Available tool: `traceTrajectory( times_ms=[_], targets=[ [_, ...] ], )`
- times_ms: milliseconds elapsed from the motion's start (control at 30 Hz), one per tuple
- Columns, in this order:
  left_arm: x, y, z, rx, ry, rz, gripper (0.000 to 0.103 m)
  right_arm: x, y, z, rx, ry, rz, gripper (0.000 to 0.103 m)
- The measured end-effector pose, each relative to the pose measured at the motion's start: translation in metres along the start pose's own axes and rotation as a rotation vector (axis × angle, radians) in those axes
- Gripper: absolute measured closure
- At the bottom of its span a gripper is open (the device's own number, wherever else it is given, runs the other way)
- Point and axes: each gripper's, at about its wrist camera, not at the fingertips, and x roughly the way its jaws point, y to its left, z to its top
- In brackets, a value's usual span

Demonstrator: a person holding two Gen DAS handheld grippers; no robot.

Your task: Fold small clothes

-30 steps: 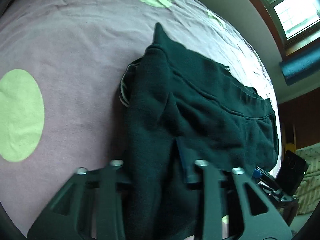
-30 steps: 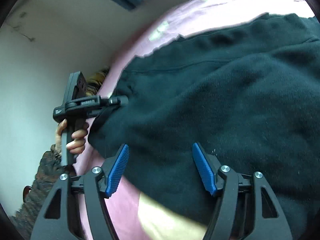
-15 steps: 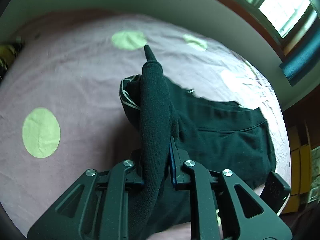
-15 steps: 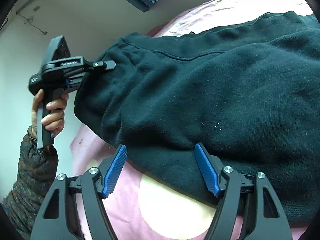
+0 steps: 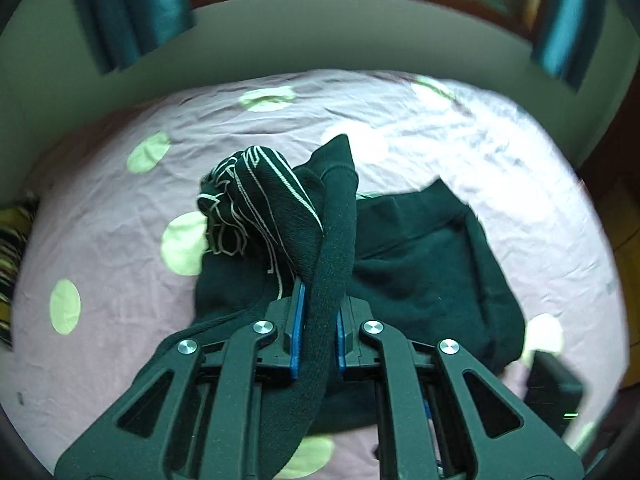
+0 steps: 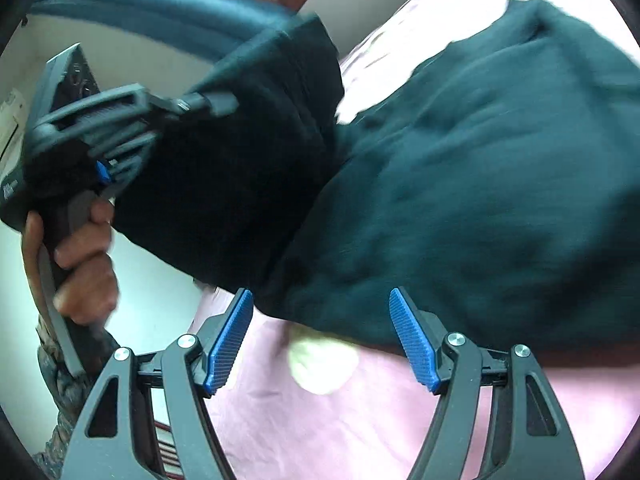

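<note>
A dark green sweatshirt lies on the pink sheet with green dots. In the left wrist view my left gripper has its jaws closing on a thick fold of it, the blue pads pressing the cloth. The lifted fold runs up to a bunched part with white stripes. The right wrist view shows the sweatshirt across the upper right, with a flap raised by the left gripper, which a hand holds. My right gripper stands open just in front of the sweatshirt's near edge, nothing between its pads.
Teal curtains and a wood-framed window stand behind the bed's far edge. A yellow striped cloth lies at the bed's left edge. A dark boxy object sits by the sweatshirt's lower right corner. A patterned sleeve shows at lower left.
My left gripper closed on the sweatshirt's fold and lifted it up, exposing the white-striped part. The right gripper slid along the near edge, still open.
</note>
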Motion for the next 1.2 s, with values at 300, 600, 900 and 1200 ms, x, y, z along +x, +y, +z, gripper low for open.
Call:
traceTrajectory(
  times_ms=[300, 600, 900, 1200],
  targets=[
    [0.082, -0.131, -0.036, 0.198, 0.035, 0.372, 0.091, -0.098, -0.062, -0.013, 0.143, -0.166, -0.003, 0.033],
    [0.113, -0.174, -0.068, 0.322, -0.051, 0.606, 0.086, -0.150, -0.084, -0.035, 0.220, -0.264, 0.015, 0.033],
    [0.008, -0.181, -0.096, 0.299, -0.303, 0.243, 0.049, -0.176, -0.090, -0.023, 0.211, -0.313, 0.025, 0.033],
    [-0.076, -0.028, -0.136, 0.016, -0.484, -0.119, 0.010, -0.140, -0.066, 0.004, 0.179, -0.233, 0.031, 0.032]
  ],
)
